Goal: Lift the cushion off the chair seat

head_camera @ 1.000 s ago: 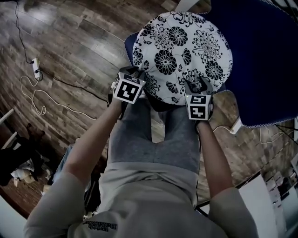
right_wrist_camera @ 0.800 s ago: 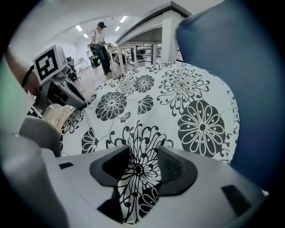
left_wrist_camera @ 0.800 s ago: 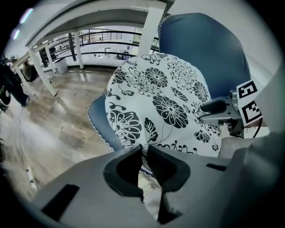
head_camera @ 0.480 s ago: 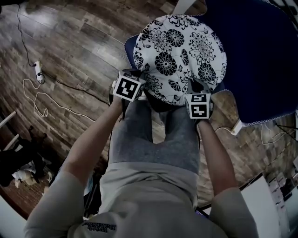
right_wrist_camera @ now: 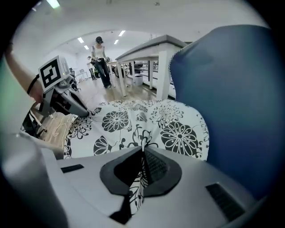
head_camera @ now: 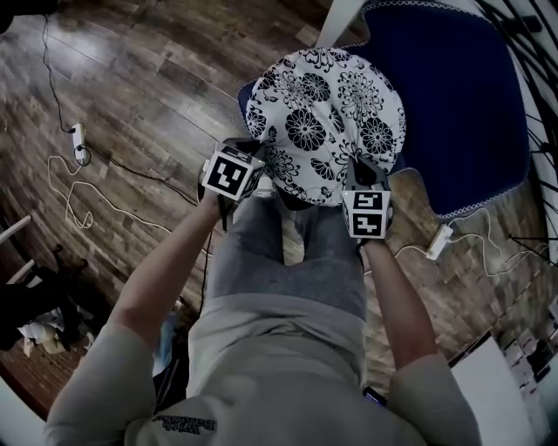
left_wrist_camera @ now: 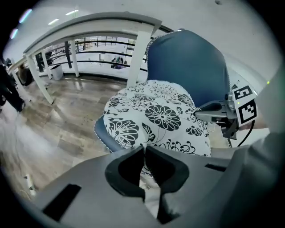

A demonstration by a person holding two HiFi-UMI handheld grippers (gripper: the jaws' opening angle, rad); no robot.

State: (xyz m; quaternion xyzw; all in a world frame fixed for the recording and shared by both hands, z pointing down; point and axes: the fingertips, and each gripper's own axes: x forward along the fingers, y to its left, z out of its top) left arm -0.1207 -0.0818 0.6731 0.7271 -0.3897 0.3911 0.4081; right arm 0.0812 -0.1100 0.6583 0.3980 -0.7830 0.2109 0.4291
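Note:
The round white cushion (head_camera: 327, 122) with black flowers hangs a little above the dark blue chair seat (head_camera: 246, 94), its near edge pinched at two spots. My left gripper (head_camera: 260, 171) is shut on the near left edge of the cushion (left_wrist_camera: 156, 118); its jaws (left_wrist_camera: 143, 151) have just been closing with the fabric between them. My right gripper (head_camera: 364, 171) is shut on the near right edge of the cushion (right_wrist_camera: 151, 127); a fold of the print runs down between its jaws (right_wrist_camera: 142, 153), which have also just closed.
A dark blue chair back (head_camera: 453, 96) rises behind the cushion. A white table leg (head_camera: 338, 19) stands past the chair. Cables and a power strip (head_camera: 78, 139) lie on the wood floor at left; another plug strip (head_camera: 438, 239) lies at right. A person (right_wrist_camera: 101, 55) stands far off.
Both grippers closed on the cushion's near edge and rose with it. The cushion has come up off the seat, showing more of the blue seat rim at left.

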